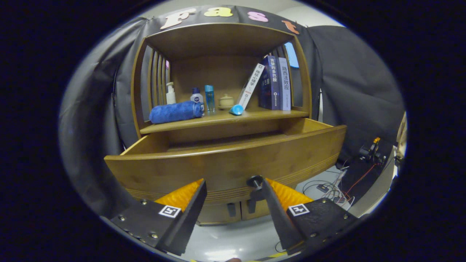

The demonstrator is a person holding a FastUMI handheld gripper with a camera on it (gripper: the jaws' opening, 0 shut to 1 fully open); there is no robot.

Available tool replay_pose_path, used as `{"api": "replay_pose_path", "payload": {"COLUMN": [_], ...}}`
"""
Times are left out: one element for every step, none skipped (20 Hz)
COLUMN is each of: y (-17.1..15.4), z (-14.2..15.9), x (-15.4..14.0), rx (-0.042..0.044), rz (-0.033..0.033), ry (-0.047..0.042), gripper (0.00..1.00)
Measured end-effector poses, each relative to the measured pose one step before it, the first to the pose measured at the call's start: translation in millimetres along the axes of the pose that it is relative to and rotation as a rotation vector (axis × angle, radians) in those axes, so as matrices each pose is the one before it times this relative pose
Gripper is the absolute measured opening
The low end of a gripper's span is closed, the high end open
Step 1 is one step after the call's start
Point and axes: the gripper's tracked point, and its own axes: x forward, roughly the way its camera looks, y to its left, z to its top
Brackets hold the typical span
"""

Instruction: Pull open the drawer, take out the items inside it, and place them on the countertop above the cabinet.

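The gripper (pixel 233 187) is at the bottom centre of the frame with its jaws released, a wide gap between them and nothing held; the small dark knob (pixel 255 182) of the drawer sits just beside the inner edge of the right finger, apparently not pressed from both sides. Directly beyond the jaws, across the middle of the frame, the drawer (pixel 225 163) stands pulled far out of the wooden cabinet (pixel 218 72), so the first step of the task looks done. From this low angle the tall front panel hides the inside of the drawer, and I cannot tell if any item is left in it. Above, in the centre of the frame, the worktop (pixel 262 115) of the cabinet already carries several things: a rolled blue towel (pixel 174 112) at the left, some bottles (pixel 204 97) and a small lidded jar (pixel 226 101) behind it, a small blue object (pixel 236 109) near the front edge, and books (pixel 273 85) leaning at the right. I judge that the taking out may be partly or fully finished, but this needs a look from higher. The drawer is of warm brown wood, with a curved front and fine grooves along its lower part.
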Motion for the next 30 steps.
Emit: {"api": "replay_pose_path", "payload": {"y": [-0.61, -0.67, 1.03, 0.30, -2.30, 2.72, 6.03, 1.16, -0.07, 0.59, 1.77, 0.94, 2.38, 0.59, 1.50, 1.51, 0.63, 1.17, 1.86, 0.85, 1.10, 1.13, 1.29, 0.61, 0.35, -2.32, 0.99, 0.15, 1.03, 0.55], "z": [1.87, 2.97, 2.77, 6.97, -6.18, 2.35, 2.10, 2.77, -0.49, 0.90, 1.71, 1.35, 1.03, 1.75, 1.25, 1.73, 2.34, 1.42, 1.64, 1.85, 1.44, 2.12, 1.00, 1.47, 1.71, -1.90, 1.80, 1.20, 0.98, 1.05], "x": [0.67, 0.84, 0.29, 1.37, 6.11, 0.67, 6.08, -0.99, 2.70, 3.71, 4.65, 4.35, 5.52, 4.27, 5.44, 5.62, 5.07, 5.61, 6.10, 5.49, 5.27, 6.47, 5.81, 4.99, 5.29, 3.85, 4.15, 4.31, 4.20, 4.17], "rx": [-0.00066, 0.00933, 0.01145, 0.01328, 0.00067, -0.00153, -0.00756, -0.00592, -0.00700, -0.00102, 0.00222, 0.00046, -0.00067, -0.00307, 0.00079, 0.00619, 0.00835, 0.01019, 0.00809, 0.00477, 0.00349, 0.00228, 0.00034, 0.00335, 0.00679, 0.00878, 0.00860, 0.00749, 0.00652, 0.00543], "rz": [0.00048, 0.00239, 0.00550, 0.00504, -0.00156, 0.00132, 0.00231, 0.00315, 0.00440, 0.00468, 0.00526, 0.00601, 0.00817, 0.00733, 0.00841, 0.00686, 0.00794, 0.00726, 0.00672, 0.00558, 0.00582, 0.00503, 0.00546, 0.00501, 0.00448, 0.00448, 0.00448, 0.00349, 0.00363, 0.00321], "ry": [-0.00181, -0.00455, -0.01413, -0.02236, 0.02988, -0.01777, 0.01844, -0.00138, 0.01154, 0.00109, 0.00248, -0.00079, 0.00612, 0.00162, 0.00230, -0.00234, -0.00303, 0.00012, -0.00318, -0.00124, -0.00140, 0.00029, 0.00066, -0.00164, -0.00314, -0.00297, -0.00351, -0.00251, -0.00217, -0.00132], "gripper": [0.92, 0.92, 0.92, 0.92, 0.92, 0.92, 0.92, 0.92, 0.92, 0.92, 0.92, 0.92, 0.92, 0.92, 0.92, 0.92, 0.92, 0.92, 0.92, 0.92, 0.92, 0.92, 0.92, 0.92, 0.92, 0.92, 0.92, 0.92, 0.92, 0.92]}}
